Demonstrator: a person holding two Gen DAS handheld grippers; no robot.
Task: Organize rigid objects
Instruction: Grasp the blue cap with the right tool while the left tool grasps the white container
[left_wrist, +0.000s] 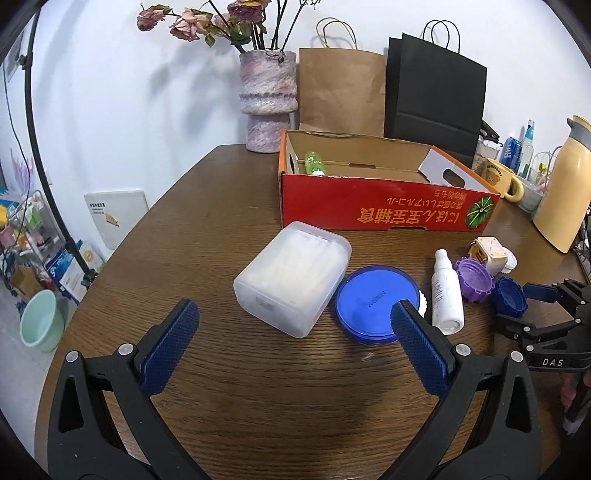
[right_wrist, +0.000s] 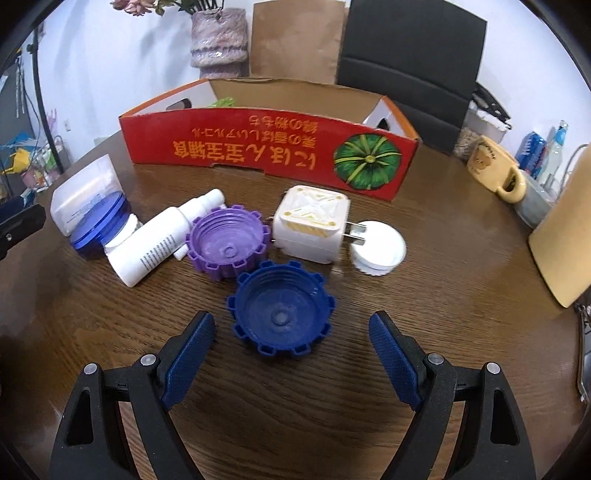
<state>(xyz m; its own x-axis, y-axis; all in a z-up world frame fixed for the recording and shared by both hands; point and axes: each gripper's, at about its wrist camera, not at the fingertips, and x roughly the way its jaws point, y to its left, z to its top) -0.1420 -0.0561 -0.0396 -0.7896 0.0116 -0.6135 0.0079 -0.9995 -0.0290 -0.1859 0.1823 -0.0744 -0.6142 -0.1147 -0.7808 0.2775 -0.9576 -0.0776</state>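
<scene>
My left gripper (left_wrist: 294, 306) is open just in front of a clear plastic box of white sticks (left_wrist: 291, 277), with nothing between its pads. To the right lie a round blue tin (left_wrist: 376, 304) and a white spray bottle (left_wrist: 447, 291). My right gripper (right_wrist: 291, 317) is open, its fingertips on either side of a dark blue toothed cap (right_wrist: 282, 317) without touching it. Behind the cap sit a purple cap (right_wrist: 229, 242), a white plug adapter (right_wrist: 312, 225) and a white lid (right_wrist: 378, 251). The red cardboard box (right_wrist: 258, 147) stands further back, holding a green bottle (left_wrist: 314, 162).
A pink vase (left_wrist: 267, 99), a brown paper bag (left_wrist: 340, 92) and a black bag (left_wrist: 436, 96) stand behind the box. A yellow mug (right_wrist: 495, 170) and a yellow jug (left_wrist: 565, 192) are at the right. The round table's edge curves near on the left.
</scene>
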